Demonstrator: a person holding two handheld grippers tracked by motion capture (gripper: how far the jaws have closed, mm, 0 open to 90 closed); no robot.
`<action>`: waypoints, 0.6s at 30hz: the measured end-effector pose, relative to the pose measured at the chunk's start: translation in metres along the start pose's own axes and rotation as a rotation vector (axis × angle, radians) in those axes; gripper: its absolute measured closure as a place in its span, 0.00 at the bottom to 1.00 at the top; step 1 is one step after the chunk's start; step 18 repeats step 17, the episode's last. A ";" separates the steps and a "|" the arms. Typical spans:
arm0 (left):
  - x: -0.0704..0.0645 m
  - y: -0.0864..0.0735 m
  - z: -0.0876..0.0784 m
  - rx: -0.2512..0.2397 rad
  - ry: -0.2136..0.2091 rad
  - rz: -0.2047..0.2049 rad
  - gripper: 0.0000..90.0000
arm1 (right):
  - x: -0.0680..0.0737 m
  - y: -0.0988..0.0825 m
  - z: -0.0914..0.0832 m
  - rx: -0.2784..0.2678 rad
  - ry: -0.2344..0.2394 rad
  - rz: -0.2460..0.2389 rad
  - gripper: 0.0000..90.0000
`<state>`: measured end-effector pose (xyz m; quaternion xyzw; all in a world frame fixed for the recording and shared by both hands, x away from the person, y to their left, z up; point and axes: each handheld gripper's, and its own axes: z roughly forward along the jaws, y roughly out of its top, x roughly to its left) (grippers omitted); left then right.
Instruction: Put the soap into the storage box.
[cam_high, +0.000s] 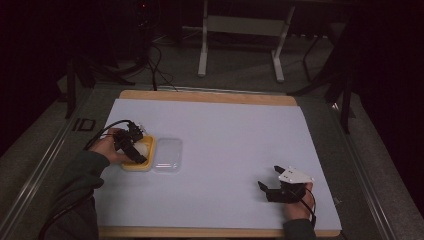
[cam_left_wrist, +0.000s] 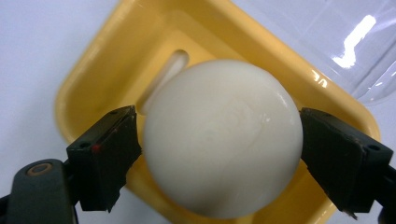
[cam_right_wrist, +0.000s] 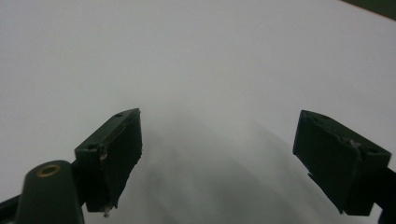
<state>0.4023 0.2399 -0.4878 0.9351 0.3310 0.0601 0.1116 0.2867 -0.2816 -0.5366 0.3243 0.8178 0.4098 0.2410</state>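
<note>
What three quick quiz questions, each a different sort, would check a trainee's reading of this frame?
1. True or false: the left tool has its jaws on either side of the white ball.
2. Multiple choice: the clear lid lies A) on the yellow tray, B) beside it on the table, C) under the right tool.
3. Fill in: the right tool's jaws are ____ over the bare white sheet.

Key: 1 true; 2 B; 3 open.

A smooth, glossy white ball (cam_left_wrist: 222, 137) sits in a shallow yellow plastic tray with rounded corners (cam_left_wrist: 93, 65), at the white sheet's left side. A clear plastic lid (cam_high: 167, 155) lies flat, touching the tray's right edge.
</note>
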 end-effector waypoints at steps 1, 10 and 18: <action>0.000 0.000 -0.004 -0.006 0.017 0.004 0.14 | 0.000 0.000 0.000 0.000 0.000 0.001 0.17; -0.007 -0.006 -0.022 -0.083 0.056 0.010 0.09 | 0.000 0.000 0.000 -0.001 -0.001 0.000 0.17; -0.030 -0.013 -0.040 -0.234 0.087 0.052 0.17 | -0.001 0.000 0.001 0.009 0.001 0.007 0.17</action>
